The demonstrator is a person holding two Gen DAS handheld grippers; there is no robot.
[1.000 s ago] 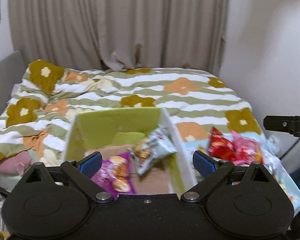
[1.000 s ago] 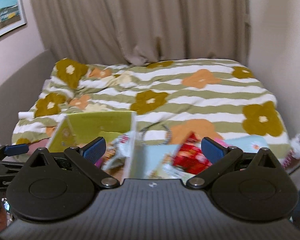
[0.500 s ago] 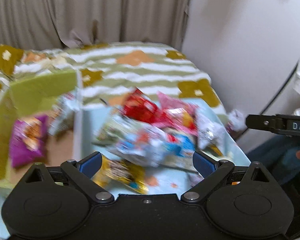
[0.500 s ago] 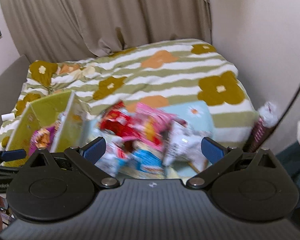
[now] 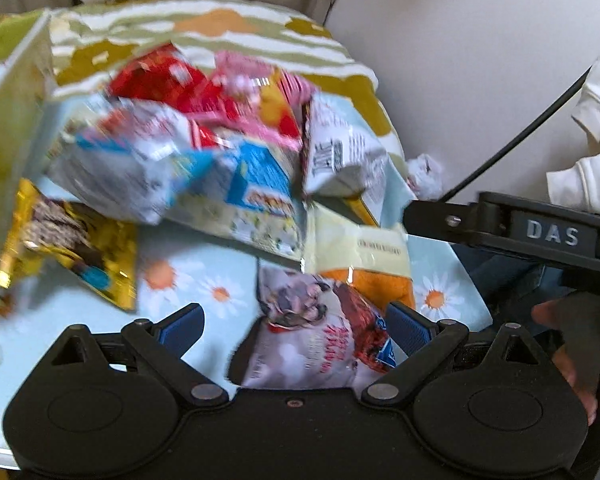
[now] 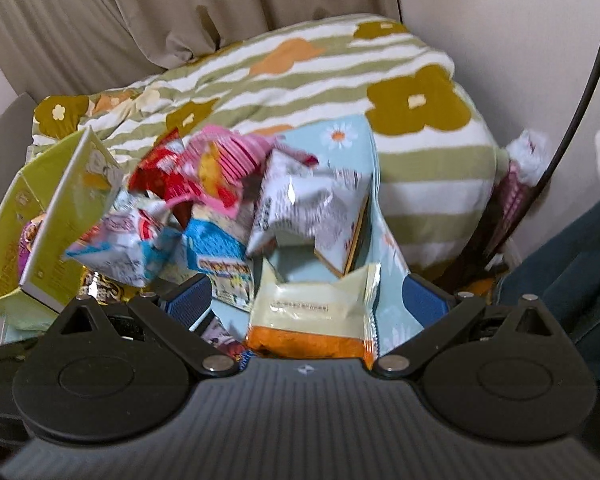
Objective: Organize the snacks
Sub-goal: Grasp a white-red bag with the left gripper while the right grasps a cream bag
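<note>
On the left edge of the desk I see the green box standing open, one purple pack already inside, so I judge it the bin the snacks go to. Just beside it lies a gold pack, flat on the daisy-print cloth. Next comes the heap: white-and-blue, red and pink packs piled loosely on one another, most of the sorting not yet done. Nearest me, a white pack with a dog picture sits between the open jaws of my left gripper, which holds nothing; I judge it the likely next pick. Touching it on the far side is a cream-and-orange pack, and that one lies between the spread, empty jaws of my right gripper. Toward the right edge the cloth is bare. Behind the desk is a bed with a striped, flowered quilt, beige curtains and a plain wall; both views are blurred.
</note>
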